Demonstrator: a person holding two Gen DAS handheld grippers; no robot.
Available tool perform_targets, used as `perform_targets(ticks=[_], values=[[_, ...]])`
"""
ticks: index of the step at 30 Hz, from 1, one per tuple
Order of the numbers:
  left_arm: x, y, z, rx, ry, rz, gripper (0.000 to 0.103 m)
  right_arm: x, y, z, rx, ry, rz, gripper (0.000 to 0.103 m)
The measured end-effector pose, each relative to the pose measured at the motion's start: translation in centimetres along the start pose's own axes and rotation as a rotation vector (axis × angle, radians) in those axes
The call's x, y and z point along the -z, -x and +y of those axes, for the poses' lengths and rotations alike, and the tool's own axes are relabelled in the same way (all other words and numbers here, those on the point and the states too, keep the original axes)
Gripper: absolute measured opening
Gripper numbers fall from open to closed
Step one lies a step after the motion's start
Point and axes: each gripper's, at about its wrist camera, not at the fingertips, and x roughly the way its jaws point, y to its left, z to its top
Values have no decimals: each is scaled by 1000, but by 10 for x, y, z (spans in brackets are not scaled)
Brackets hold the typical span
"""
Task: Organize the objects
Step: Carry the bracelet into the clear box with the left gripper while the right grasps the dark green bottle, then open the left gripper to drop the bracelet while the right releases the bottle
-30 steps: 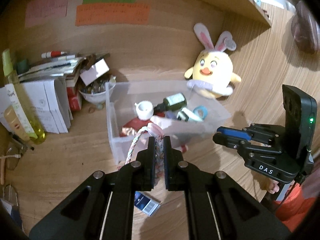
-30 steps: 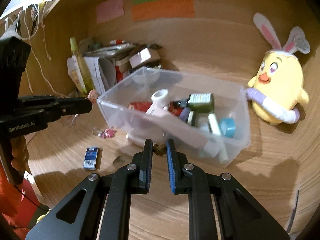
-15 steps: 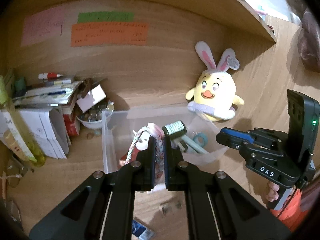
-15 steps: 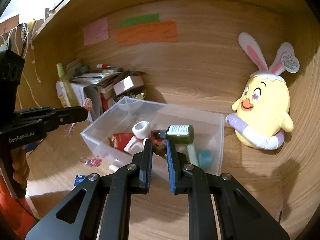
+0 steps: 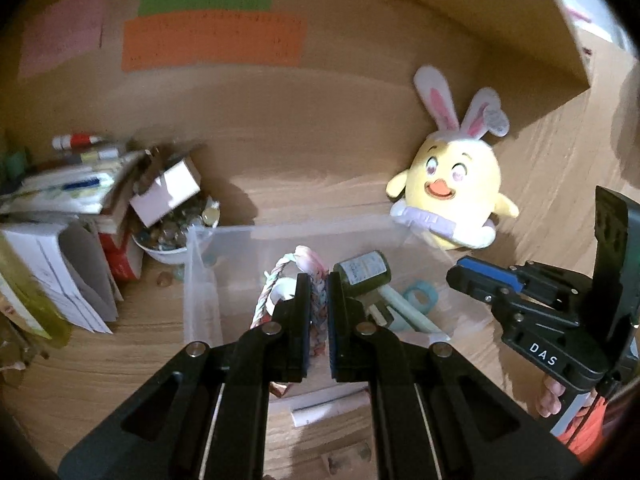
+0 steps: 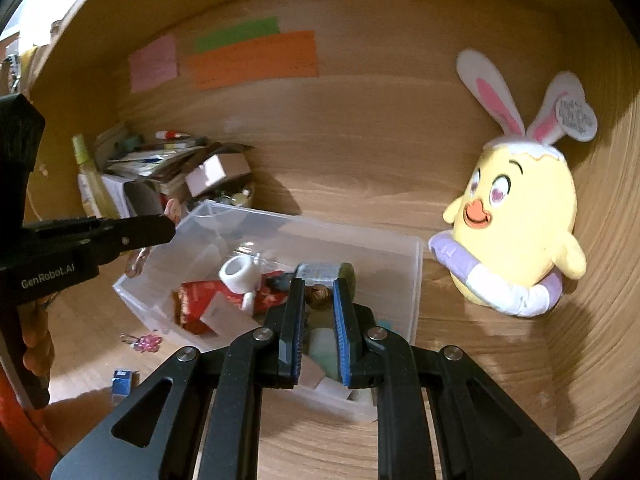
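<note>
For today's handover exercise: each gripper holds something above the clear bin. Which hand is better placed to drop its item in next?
Probably right. The right gripper holds its small brown item over the bin's middle; the left gripper holds a braided cord nearer the bin's front wall.

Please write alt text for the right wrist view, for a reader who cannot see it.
The right gripper, shut on a small brown object, hangs over a clear bin that holds a tape roll, a green bottle and red packaging. A yellow plush chick sits right of the bin; the left gripper reaches in from the left.
</note>
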Motion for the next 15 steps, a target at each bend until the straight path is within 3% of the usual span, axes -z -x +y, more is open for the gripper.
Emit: perform_targets(ticks=[11, 13, 15], values=[[11, -38, 6, -37, -7, 81, 6, 9, -37, -7, 5, -16, 84, 13], [13, -41, 7, -55, -7, 88, 8, 9, -39, -7, 3, -16, 90, 13], [14, -42, 8, -62, -8, 95, 17, 10, -41, -7, 7, -16, 91, 13]])
